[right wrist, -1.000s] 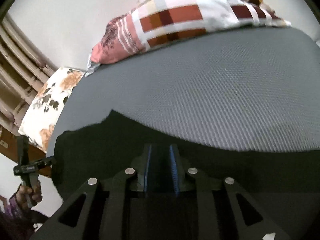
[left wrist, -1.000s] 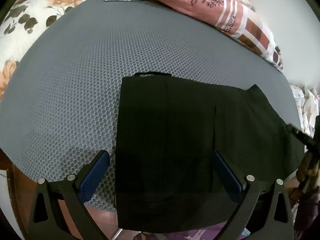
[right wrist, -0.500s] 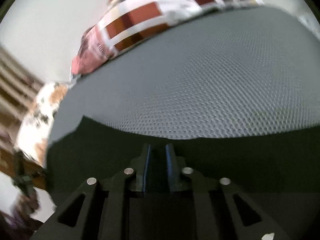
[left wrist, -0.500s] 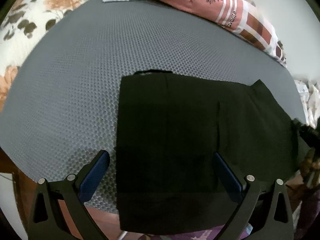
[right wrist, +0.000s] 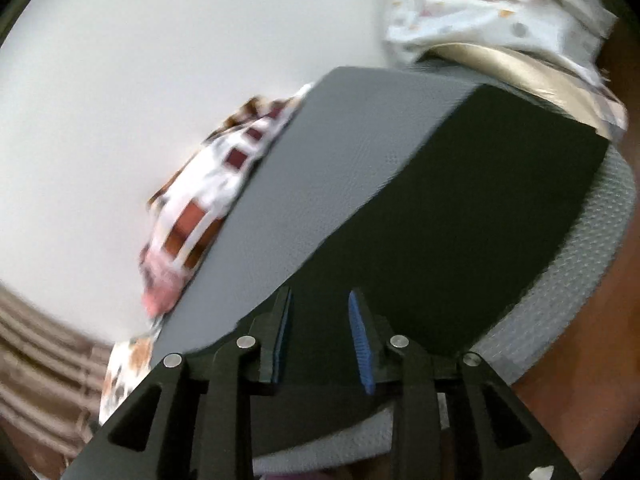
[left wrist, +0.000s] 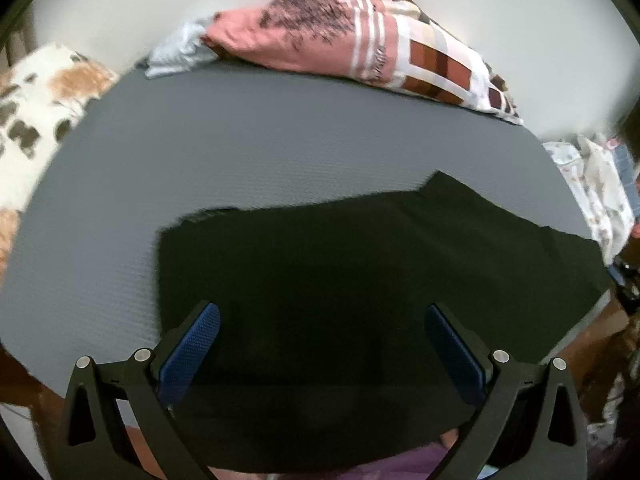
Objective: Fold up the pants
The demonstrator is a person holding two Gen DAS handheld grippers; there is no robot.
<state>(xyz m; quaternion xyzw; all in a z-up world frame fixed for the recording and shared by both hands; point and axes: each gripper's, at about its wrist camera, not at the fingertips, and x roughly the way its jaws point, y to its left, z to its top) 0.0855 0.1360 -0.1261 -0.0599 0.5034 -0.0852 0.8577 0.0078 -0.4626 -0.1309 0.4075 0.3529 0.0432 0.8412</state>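
Black pants lie flat on grey bed, long axis left-right across frame, partly between spread left hand-held gripper. Right hand-held gripper opening, nothing pinched, over pants' lower-centre end.

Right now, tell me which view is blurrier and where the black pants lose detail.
Right wrist view: the blurrier one, with the checked pillow smeared and the horizon tilted. Left wrist view: milder blur, softening the pink pillow; fisheye curves the grey mat. Both views: the pants read as flat black, folds barely visible.
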